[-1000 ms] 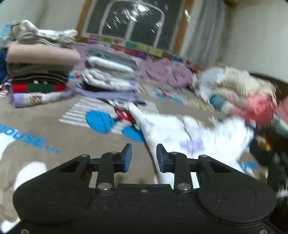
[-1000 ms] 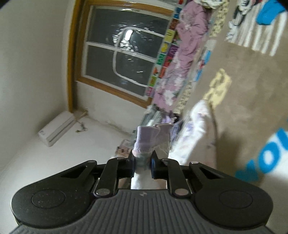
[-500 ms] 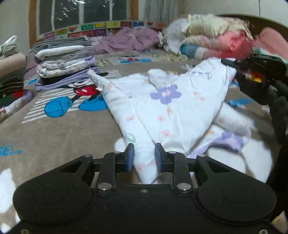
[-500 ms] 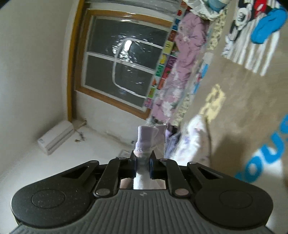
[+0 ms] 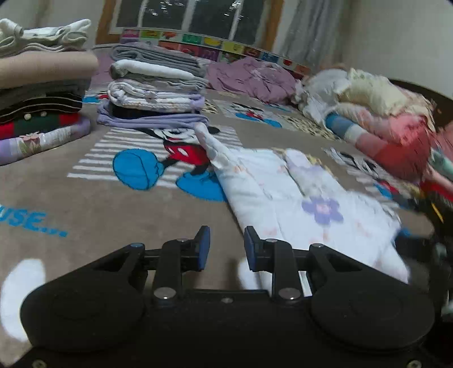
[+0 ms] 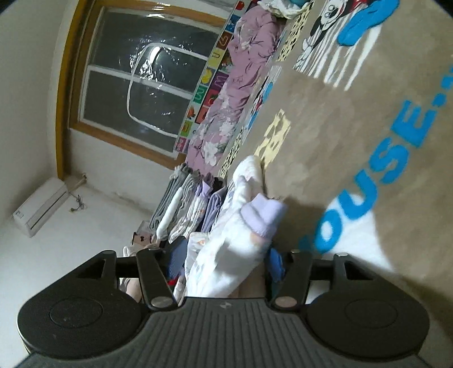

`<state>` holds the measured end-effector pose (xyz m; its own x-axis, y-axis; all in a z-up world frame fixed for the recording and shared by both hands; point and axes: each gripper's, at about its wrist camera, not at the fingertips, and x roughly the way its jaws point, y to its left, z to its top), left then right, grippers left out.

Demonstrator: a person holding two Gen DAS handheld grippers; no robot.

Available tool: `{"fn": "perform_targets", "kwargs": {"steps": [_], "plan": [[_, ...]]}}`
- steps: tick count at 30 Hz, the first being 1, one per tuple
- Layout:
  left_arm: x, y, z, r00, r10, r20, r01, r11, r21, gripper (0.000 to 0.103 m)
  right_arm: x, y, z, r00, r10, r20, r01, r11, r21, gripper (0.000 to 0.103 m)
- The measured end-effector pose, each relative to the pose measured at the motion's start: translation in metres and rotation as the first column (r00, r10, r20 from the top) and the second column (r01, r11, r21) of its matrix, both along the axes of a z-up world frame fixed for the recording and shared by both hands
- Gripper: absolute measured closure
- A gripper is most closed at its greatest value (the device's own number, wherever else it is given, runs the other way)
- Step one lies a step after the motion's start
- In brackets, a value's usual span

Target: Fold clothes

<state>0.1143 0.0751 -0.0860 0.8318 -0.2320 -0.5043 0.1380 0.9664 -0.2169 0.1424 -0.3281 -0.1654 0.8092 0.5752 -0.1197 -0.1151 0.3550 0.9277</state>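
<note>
A white floral garment (image 5: 297, 203) with lilac flowers lies flattened on the brown cartoon-print blanket (image 5: 85, 198), one sleeve pointing toward the far stacks. My left gripper (image 5: 225, 246) is open just short of the garment's near-left edge, with nothing between its blue pads. In the rolled right wrist view, my right gripper (image 6: 226, 263) stands wide open around the same garment (image 6: 223, 254). Its lilac cuff (image 6: 263, 218) sticks out past the fingers, and the cloth hides most of the left pad.
Two stacks of folded clothes (image 5: 42, 93) (image 5: 155, 87) stand at the far left. A purple quilt (image 5: 249, 76) lies under the window (image 5: 198, 17). A heap of unfolded laundry (image 5: 376, 113) fills the right. A dark blurred shape (image 5: 436, 220) sits at the right edge.
My right gripper has opened off the lilac cuff it was pinching. My left gripper, which had cloth between its fingers half a second ago, has spread wider and holds nothing.
</note>
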Motion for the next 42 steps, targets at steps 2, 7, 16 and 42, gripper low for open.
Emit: {"fn": "perform_targets", "kwargs": {"steps": [2, 7, 16, 42], "plan": [[0.017, -0.001, 0.004, 1.000, 0.015, 0.002, -0.015, 1.000, -0.025, 0.078, 0.002, 0.004, 0.001, 1.000, 0.007, 0.007, -0.007, 1.000, -0.016, 0.044], [0.067, 0.007, 0.005, 0.999, 0.050, -0.008, -0.050, 0.998, -0.027, 0.078, 0.005, 0.018, 0.006, 0.998, 0.060, 0.034, -0.058, 0.996, -0.065, 0.077], [0.146, 0.008, -0.017, 0.998, 0.026, -0.052, -0.028, 0.998, -0.050, 0.078, -0.004, 0.007, 0.011, 0.995, 0.068, 0.075, -0.065, 0.997, -0.043, 0.090], [0.222, -0.011, 0.003, 0.945, -0.324, 0.037, 0.323, 0.946, 0.022, 0.078, -0.014, -0.008, -0.002, 0.985, 0.137, 0.100, -0.136, 0.991, -0.019, 0.090]]}}
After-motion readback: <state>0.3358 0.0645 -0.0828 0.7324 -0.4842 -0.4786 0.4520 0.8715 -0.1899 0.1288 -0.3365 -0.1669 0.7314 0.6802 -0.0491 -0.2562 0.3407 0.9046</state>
